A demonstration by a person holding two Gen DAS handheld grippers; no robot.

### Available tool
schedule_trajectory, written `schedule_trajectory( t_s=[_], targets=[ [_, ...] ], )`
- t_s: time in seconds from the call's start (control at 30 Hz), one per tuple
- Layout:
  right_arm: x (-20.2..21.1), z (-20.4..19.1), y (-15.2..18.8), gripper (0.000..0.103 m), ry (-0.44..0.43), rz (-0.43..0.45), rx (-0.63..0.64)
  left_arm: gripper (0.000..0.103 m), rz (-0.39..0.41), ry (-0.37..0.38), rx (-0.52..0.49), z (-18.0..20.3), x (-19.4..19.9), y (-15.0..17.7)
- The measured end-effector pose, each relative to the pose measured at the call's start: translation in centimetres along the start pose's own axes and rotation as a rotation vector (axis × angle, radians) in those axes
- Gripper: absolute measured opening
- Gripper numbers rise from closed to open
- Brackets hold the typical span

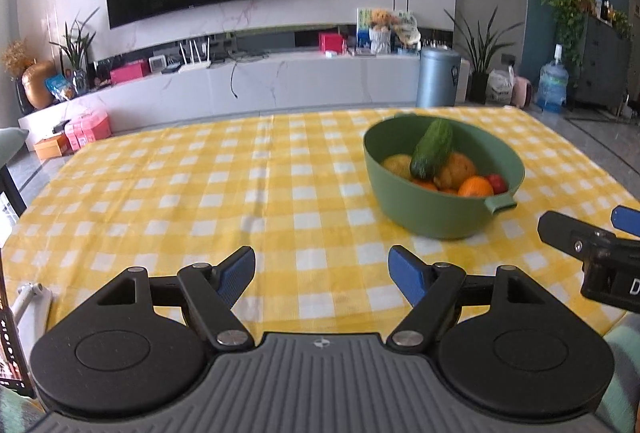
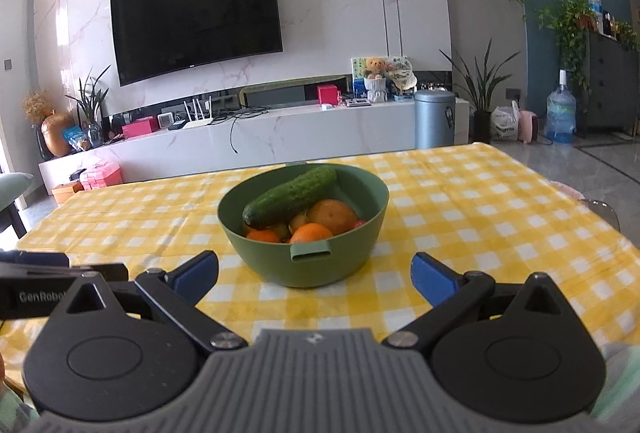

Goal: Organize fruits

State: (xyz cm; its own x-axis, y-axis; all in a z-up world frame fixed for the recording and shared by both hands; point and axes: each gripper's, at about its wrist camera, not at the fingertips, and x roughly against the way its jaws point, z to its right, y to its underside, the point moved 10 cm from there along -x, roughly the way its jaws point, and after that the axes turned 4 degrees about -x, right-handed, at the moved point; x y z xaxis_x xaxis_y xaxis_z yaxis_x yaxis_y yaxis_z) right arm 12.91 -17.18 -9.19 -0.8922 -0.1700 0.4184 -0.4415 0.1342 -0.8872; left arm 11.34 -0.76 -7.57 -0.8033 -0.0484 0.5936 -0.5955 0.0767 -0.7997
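Note:
A green bowl [image 1: 432, 209] stands on the yellow checked tablecloth [image 1: 200, 193], right of centre. A cucumber [image 1: 433, 148] leans in it over oranges [image 1: 475, 187] and a small red fruit [image 1: 497, 183]. My left gripper [image 1: 322, 275] is open and empty, low over the cloth, left of and nearer than the bowl. In the right wrist view the bowl [image 2: 308, 261] sits straight ahead with the cucumber [image 2: 290, 196] and oranges [image 2: 332, 215]. My right gripper [image 2: 316, 279] is open and empty just before the bowl. It also shows in the left wrist view [image 1: 588, 233].
The table's far edge faces a TV wall with a long white cabinet [image 2: 260, 137], a grey bin [image 2: 435, 119] and plants. The left gripper's body shows at the left of the right wrist view [image 2: 36, 289]. Bare cloth lies left of the bowl.

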Motion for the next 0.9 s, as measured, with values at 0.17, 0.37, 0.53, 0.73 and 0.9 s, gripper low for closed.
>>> schedule_trajectory(
  t_s=[0.17, 0.37, 0.53, 0.73, 0.9],
  targets=[
    [-0.57, -0.06, 0.15, 0.099, 0.000, -0.014, 0.001, 0.089, -0.020, -0.008, -0.008, 0.08, -0.15, 0.43],
    [-0.62, -0.10, 0.24, 0.099, -0.003, -0.014, 0.001, 0.089, -0.033, -0.008, -0.011, 0.02, -0.18, 0.49],
    [-0.69, -0.18, 0.27, 0.099, -0.002, -0.013, 0.003, 0.089, -0.036, -0.010, -0.012, 0.01, -0.16, 0.48],
    [-0.56, -0.29, 0.34, 0.099, 0.000, -0.011, 0.011, 0.089, -0.035, -0.011, -0.010, -0.15, -0.14, 0.52],
    [-0.49, -0.36, 0.41, 0.099, 0.002, -0.010, 0.017, 0.089, -0.037, -0.008, -0.006, -0.22, -0.10, 0.60]
  ],
)
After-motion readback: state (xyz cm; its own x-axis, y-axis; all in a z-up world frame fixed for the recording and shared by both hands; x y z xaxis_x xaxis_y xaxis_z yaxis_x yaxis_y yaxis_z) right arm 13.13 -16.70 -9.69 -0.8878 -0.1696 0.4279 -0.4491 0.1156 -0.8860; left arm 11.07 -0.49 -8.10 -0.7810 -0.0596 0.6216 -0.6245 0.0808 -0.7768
